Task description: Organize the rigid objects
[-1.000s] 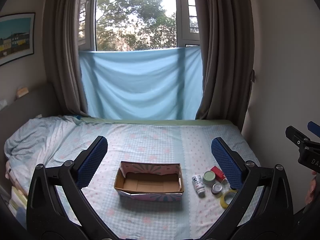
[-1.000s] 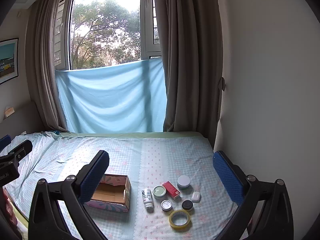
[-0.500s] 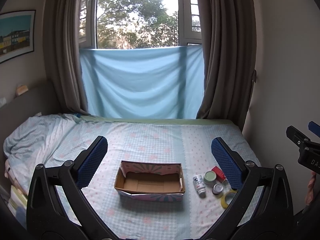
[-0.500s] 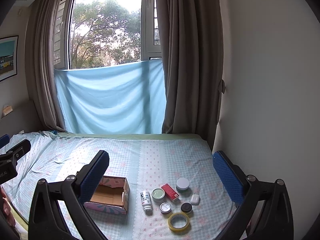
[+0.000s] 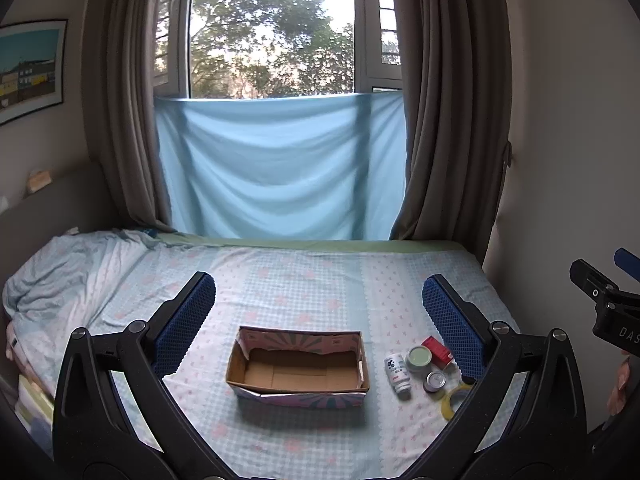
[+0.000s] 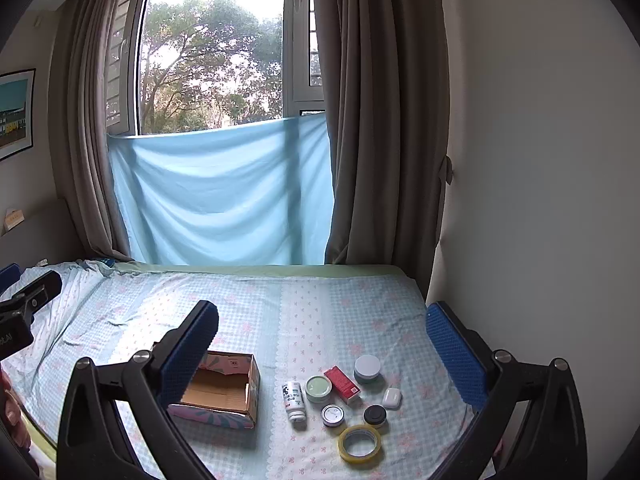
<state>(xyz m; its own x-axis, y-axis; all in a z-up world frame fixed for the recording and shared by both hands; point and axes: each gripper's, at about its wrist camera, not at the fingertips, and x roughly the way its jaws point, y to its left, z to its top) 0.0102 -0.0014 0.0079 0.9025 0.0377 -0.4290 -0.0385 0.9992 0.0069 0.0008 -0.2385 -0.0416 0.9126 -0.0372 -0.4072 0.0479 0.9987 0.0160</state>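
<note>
Both views drifted only slightly; left gripper (image 5: 318, 316) and right gripper (image 6: 320, 344) hover spread, empty, above bed (image 6: 280, 304), cardboard box (image 5: 298, 368) apparently empty, small items (image 6: 344, 400) clustered beside it, awaiting sorting.

Bright window (image 5: 272, 28) backlight, dim room, fisheye-warped edges

Bed (image 5: 304, 280), curtains (image 6: 380, 120), blue cloth (image 6: 220, 196)
</note>
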